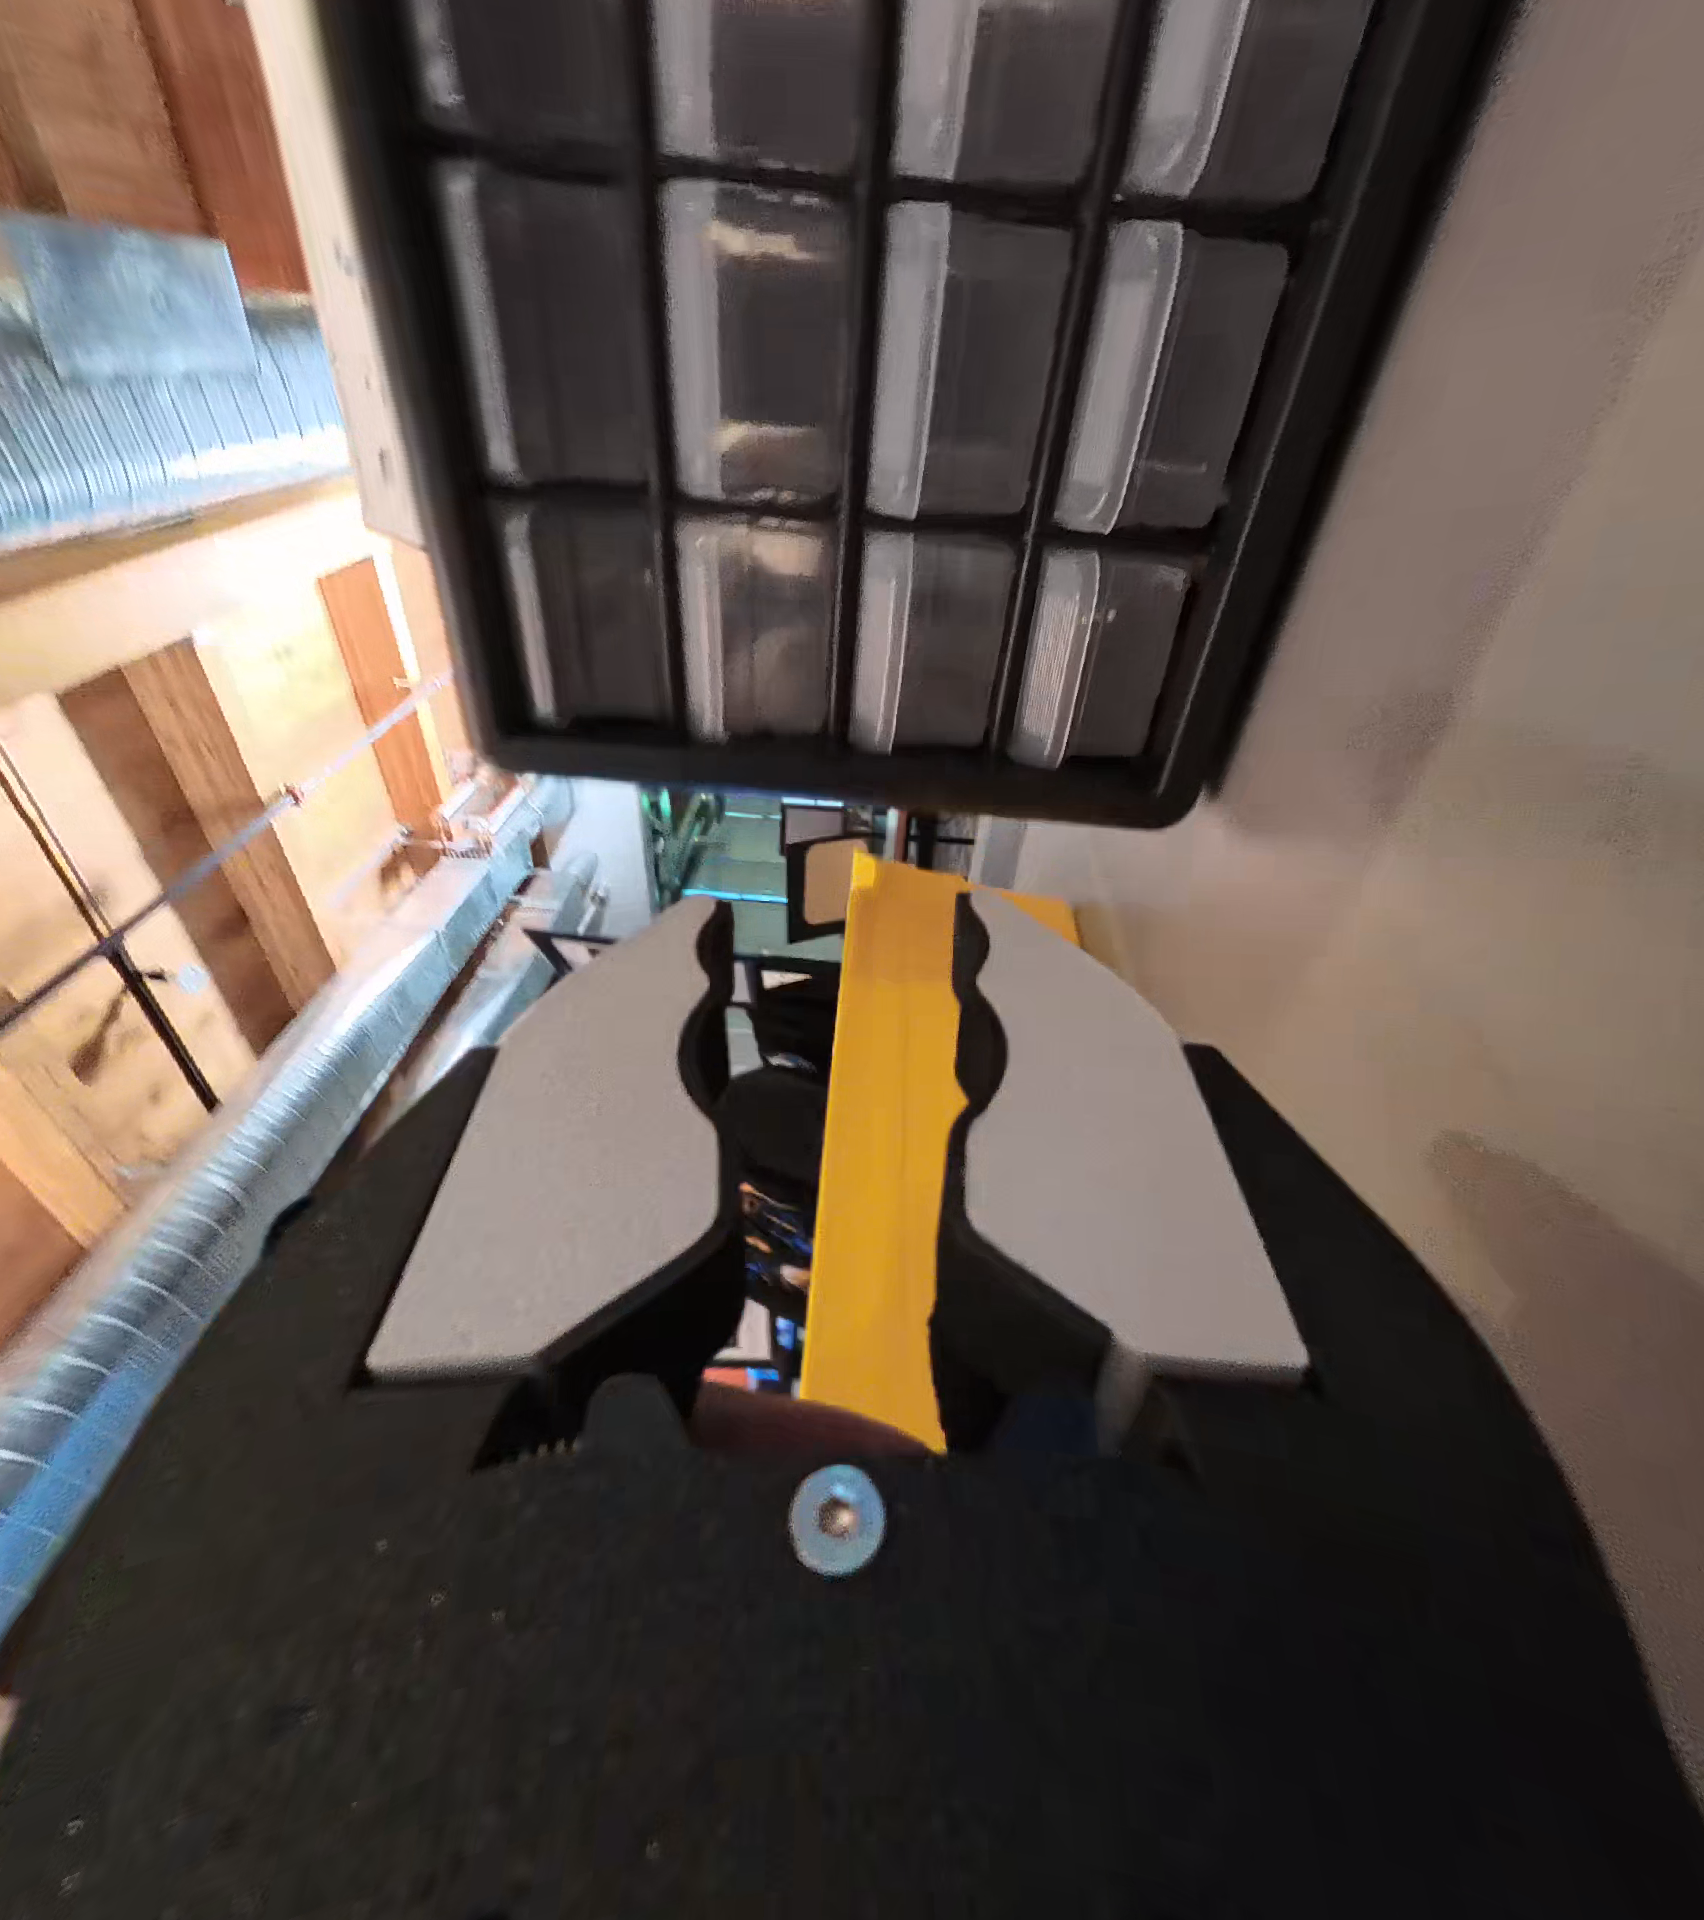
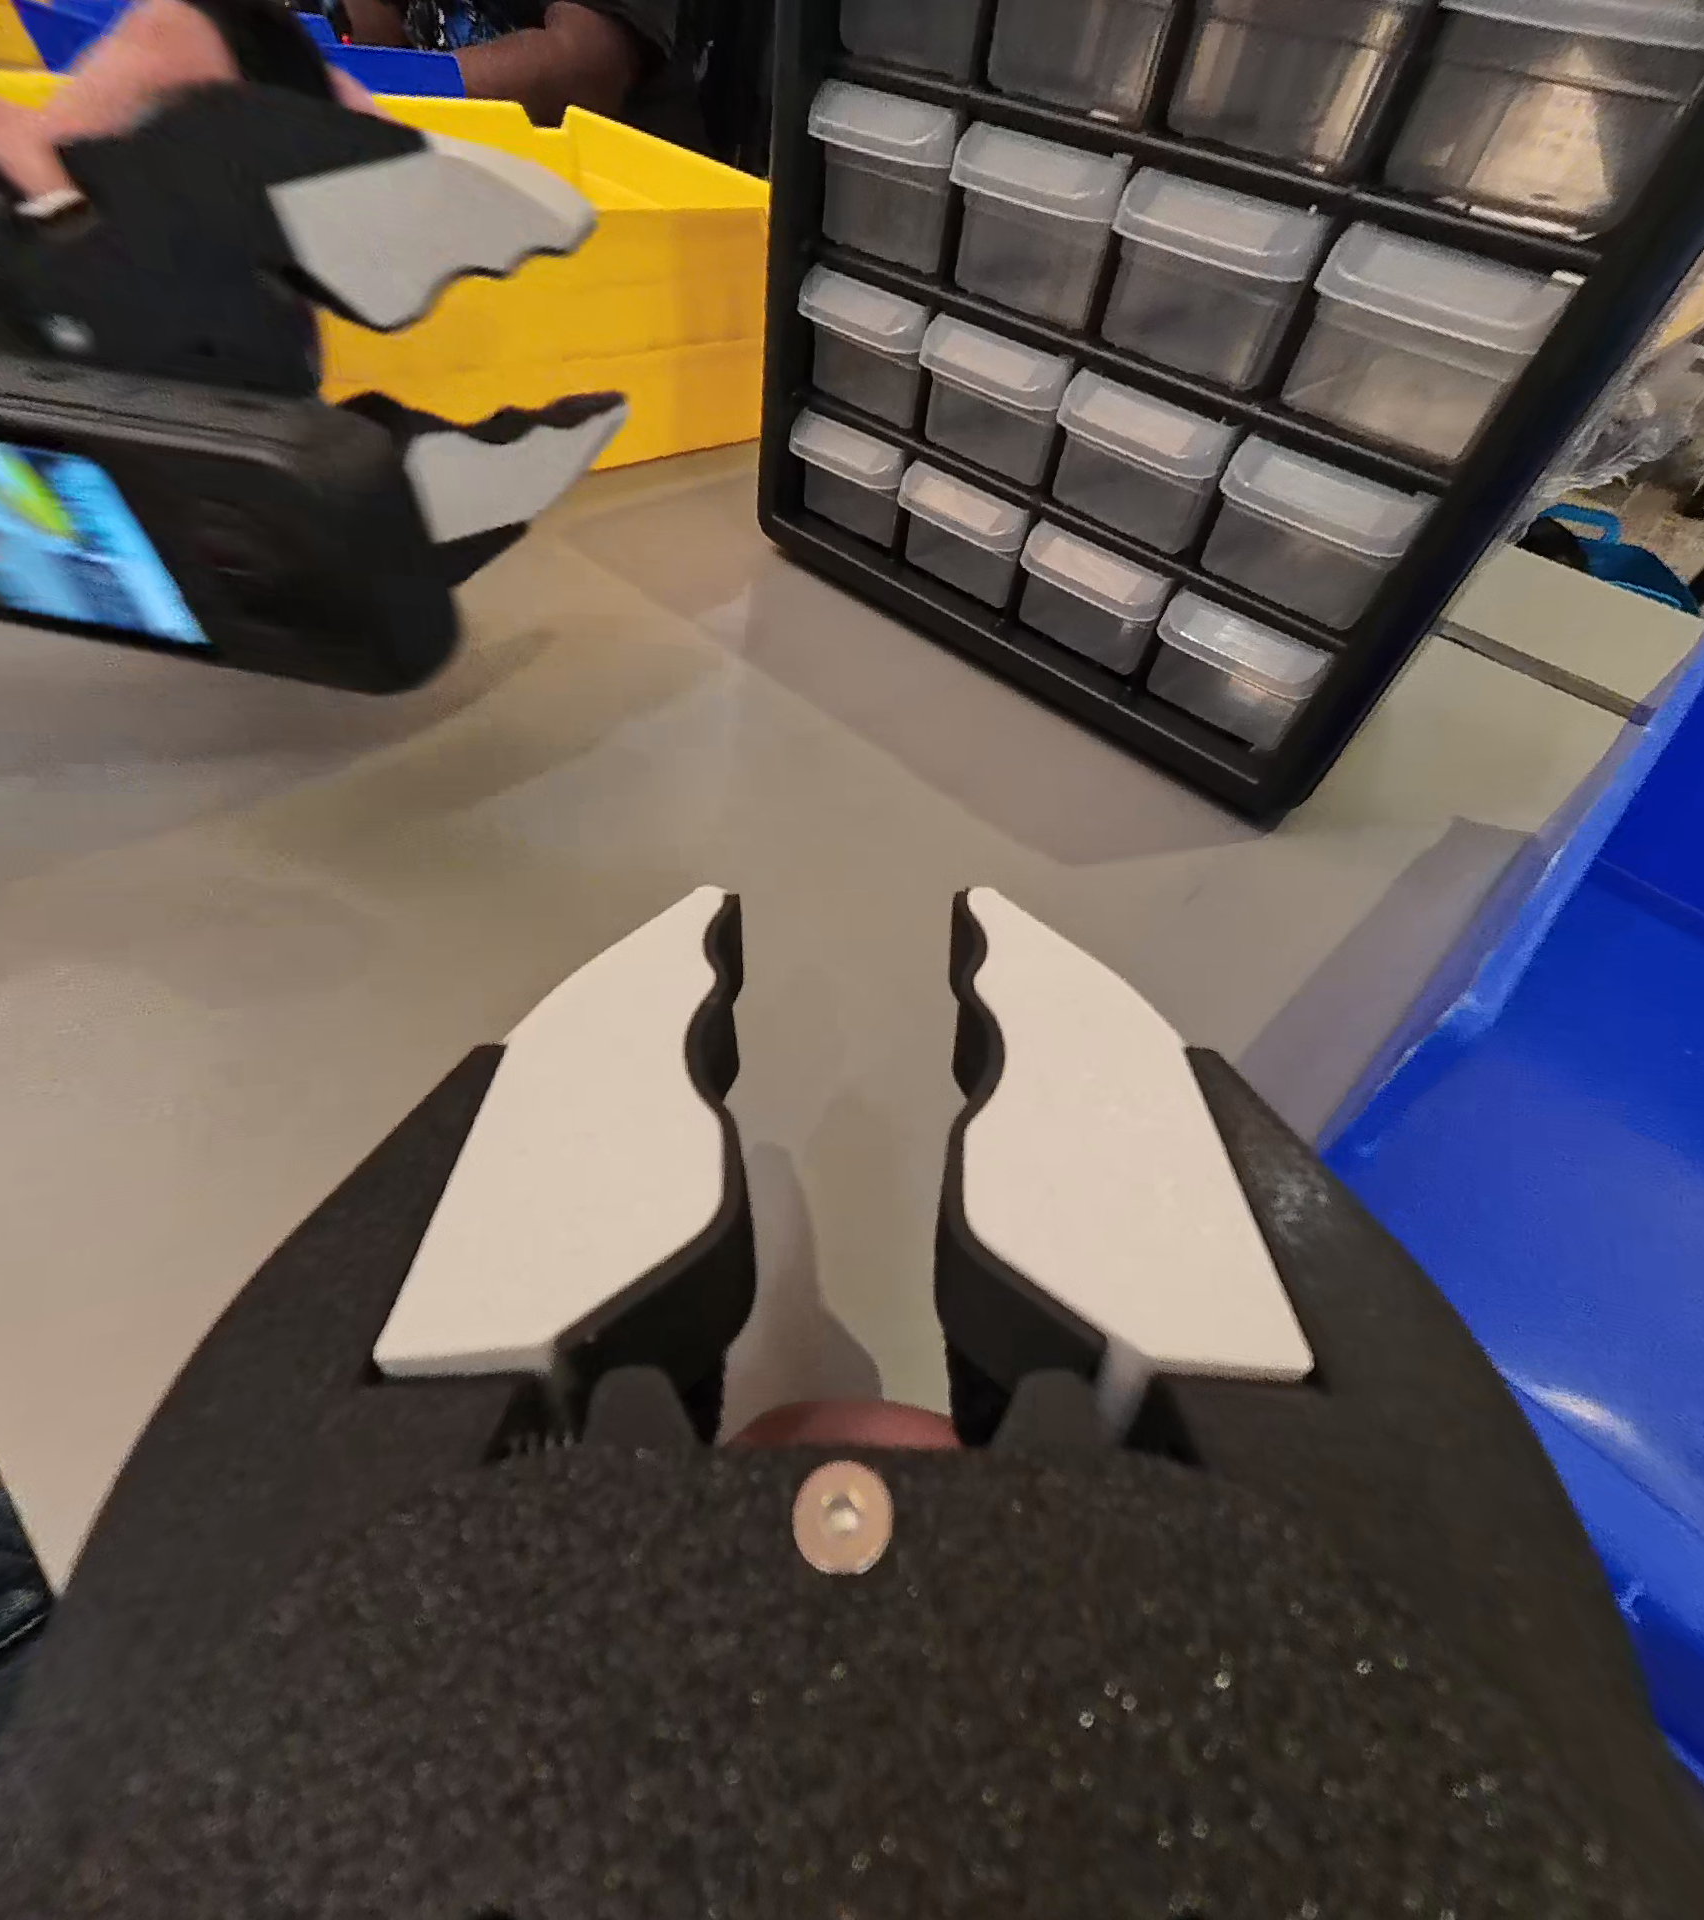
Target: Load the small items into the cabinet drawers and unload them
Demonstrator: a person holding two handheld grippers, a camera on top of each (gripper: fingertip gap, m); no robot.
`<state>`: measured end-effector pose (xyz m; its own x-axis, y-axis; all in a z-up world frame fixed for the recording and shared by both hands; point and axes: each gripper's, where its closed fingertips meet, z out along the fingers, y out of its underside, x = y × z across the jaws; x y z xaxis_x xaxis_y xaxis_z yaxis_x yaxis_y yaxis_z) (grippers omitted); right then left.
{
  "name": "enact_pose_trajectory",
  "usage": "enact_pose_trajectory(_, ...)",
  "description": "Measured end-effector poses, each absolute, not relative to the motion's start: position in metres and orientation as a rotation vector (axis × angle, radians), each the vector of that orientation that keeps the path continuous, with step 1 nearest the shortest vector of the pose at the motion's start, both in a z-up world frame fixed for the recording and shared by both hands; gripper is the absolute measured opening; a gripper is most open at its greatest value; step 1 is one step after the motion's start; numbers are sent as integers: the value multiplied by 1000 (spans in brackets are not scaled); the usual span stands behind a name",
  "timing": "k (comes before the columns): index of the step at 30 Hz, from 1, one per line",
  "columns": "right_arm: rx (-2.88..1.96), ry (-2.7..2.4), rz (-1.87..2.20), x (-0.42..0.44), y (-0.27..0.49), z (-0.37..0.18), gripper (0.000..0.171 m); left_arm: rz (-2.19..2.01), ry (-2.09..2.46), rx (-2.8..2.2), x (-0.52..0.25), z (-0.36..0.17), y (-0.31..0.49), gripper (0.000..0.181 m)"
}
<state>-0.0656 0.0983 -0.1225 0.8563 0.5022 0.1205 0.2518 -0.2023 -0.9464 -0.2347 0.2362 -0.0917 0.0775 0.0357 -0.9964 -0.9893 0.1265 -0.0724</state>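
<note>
A smooth grey table (image 2: 328, 935) carries the whole setup, with wooden ceiling beams and silver ducting (image 1: 100, 416) showing in the rolled left wrist view. The black drawer cabinet (image 2: 1554, 499) stands upright toward the table's far right, its rows of clear plastic drawers (image 2: 1139, 457) all pushed in; what they hold is too blurred to tell. A yellow bin (image 2: 619, 301) sits just beside the cabinet on its left, and a blue bin (image 2: 1606, 1195) rests near the right edge.

The right gripper (image 2: 846, 914) hovers low over bare table, well short of the cabinet, its tongs parted by a moderate gap and holding nothing. The left gripper (image 2: 578, 322), turned on its side and held by a hand (image 2: 48, 125), hangs in front of the yellow bin, tongs spread and empty. In its own view the left gripper (image 1: 843, 925) points past the cabinet's corner (image 1: 1170, 800).
</note>
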Motion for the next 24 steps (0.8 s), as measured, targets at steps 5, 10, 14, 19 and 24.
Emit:
enact_pose_trajectory(5,-1804,-559,274,-64,100,-123,38,1174,1276,-995,-213,-92,286,40)
enact_pose_trajectory(10,-1808,-545,293,-63,100,-123,38,1151,1305,-1055,-202,-104,316,42)
enact_pose_trajectory(14,-1811,-543,302,-62,100,-124,38,1176,1285,-1043,-199,-102,331,40)
enact_pose_trajectory(19,-1826,-542,314,-63,101,-126,37,1152,1250,-1033,-197,-95,332,10)
enact_pose_trajectory(24,-1839,-538,323,-62,102,-127,37,1121,1243,-1028,-199,-95,319,10)
